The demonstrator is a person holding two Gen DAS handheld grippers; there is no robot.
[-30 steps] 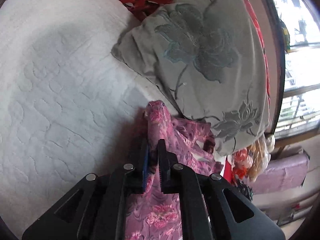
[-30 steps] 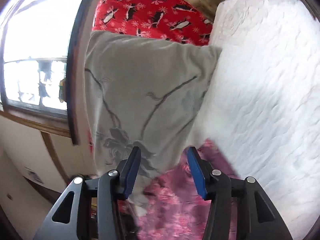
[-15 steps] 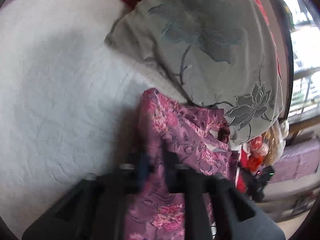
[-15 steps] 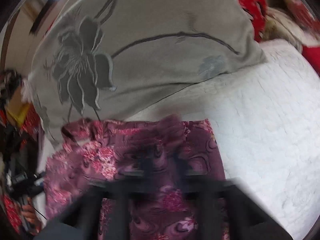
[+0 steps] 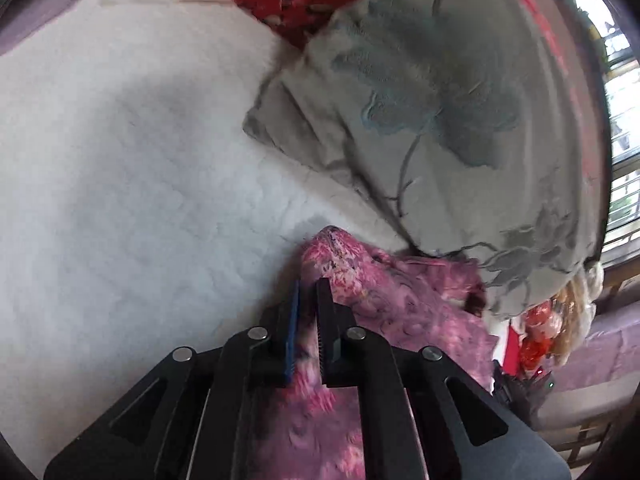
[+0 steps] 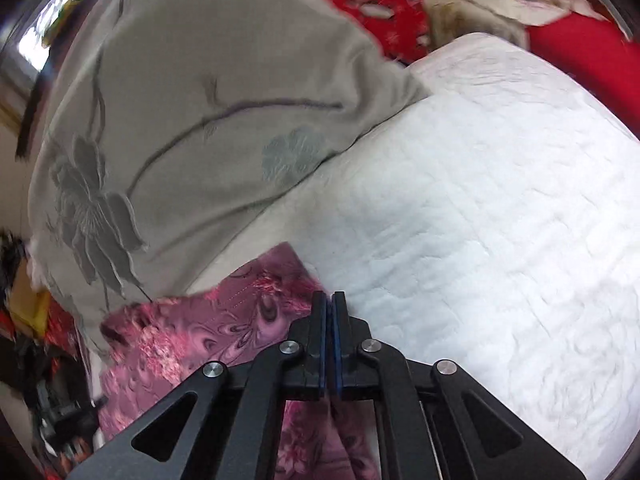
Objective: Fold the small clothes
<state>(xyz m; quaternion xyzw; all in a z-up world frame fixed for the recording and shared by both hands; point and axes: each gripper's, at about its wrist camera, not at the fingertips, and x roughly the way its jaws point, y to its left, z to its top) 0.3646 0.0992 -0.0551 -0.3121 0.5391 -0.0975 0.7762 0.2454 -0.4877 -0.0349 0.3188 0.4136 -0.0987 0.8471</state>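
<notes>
A small purple-pink floral garment (image 5: 400, 300) lies at the near edge of a white quilted bed (image 5: 120, 200), next to a grey pillow. My left gripper (image 5: 308, 288) is shut on a bunched fold of the garment, which rises between its jaws. In the right wrist view the garment (image 6: 208, 344) spreads left of and under my right gripper (image 6: 329, 300), whose jaws are shut on its edge beside the white quilt (image 6: 480, 220).
A large grey floral pillow (image 5: 440, 120) lies on the bed just beyond the garment; it also shows in the right wrist view (image 6: 180, 120). Red patterned bedding (image 6: 380, 4) is behind it. A window (image 5: 624, 160) is at the right.
My right gripper was open over the pillow edge; it has swung down and shut on the garment's edge. My left gripper kept its hold and shifted slightly.
</notes>
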